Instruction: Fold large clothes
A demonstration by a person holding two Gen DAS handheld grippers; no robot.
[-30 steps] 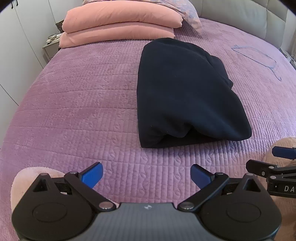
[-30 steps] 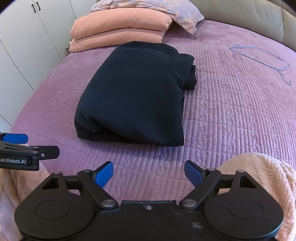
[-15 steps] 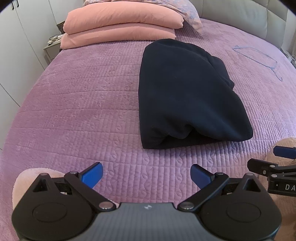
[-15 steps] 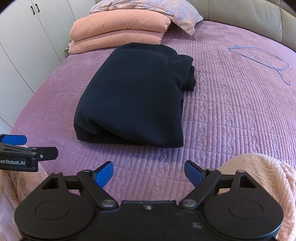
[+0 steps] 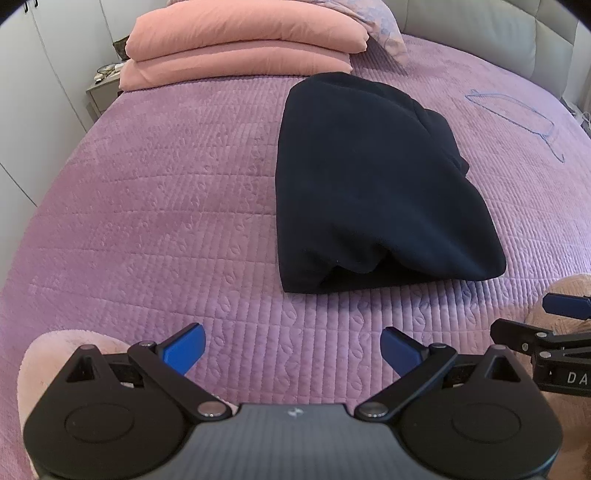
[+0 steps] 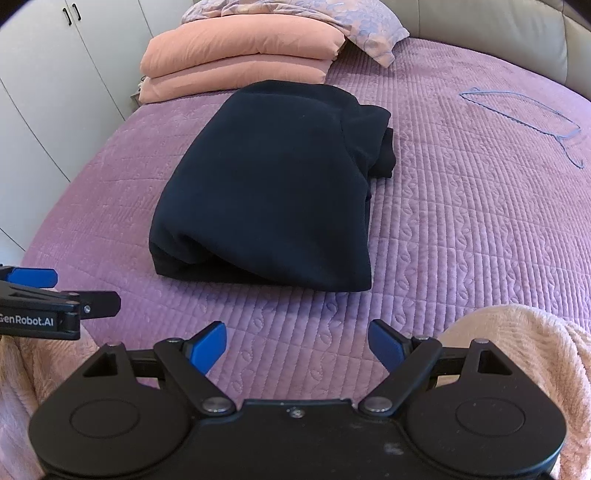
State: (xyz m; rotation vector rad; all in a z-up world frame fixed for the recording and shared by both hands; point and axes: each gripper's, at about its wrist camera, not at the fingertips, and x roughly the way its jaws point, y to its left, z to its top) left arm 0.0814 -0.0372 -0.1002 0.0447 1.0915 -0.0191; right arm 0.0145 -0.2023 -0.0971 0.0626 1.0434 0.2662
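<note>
A dark navy garment [image 5: 369, 184] lies folded into a thick rectangle on the purple quilted bedspread [image 5: 166, 206]; it also shows in the right wrist view [image 6: 273, 184]. My left gripper [image 5: 291, 349] is open and empty, held over the bedspread short of the garment's near edge. My right gripper [image 6: 297, 347] is open and empty, also short of the near edge. Each gripper shows at the edge of the other's view: the right one [image 5: 561, 317] and the left one [image 6: 37, 291].
Folded pink duvets [image 5: 240, 40] and a patterned pillow [image 6: 295, 14] lie at the head of the bed. A blue wire hanger [image 6: 524, 114] lies on the bedspread at the far right. White wardrobe doors [image 6: 44, 74] stand to the left. Pink fleece sleeves [image 6: 517, 350] flank the grippers.
Both grippers have drifted slightly, so the garment sits a little differently in view. Both stay open and empty. The garment has not moved.
</note>
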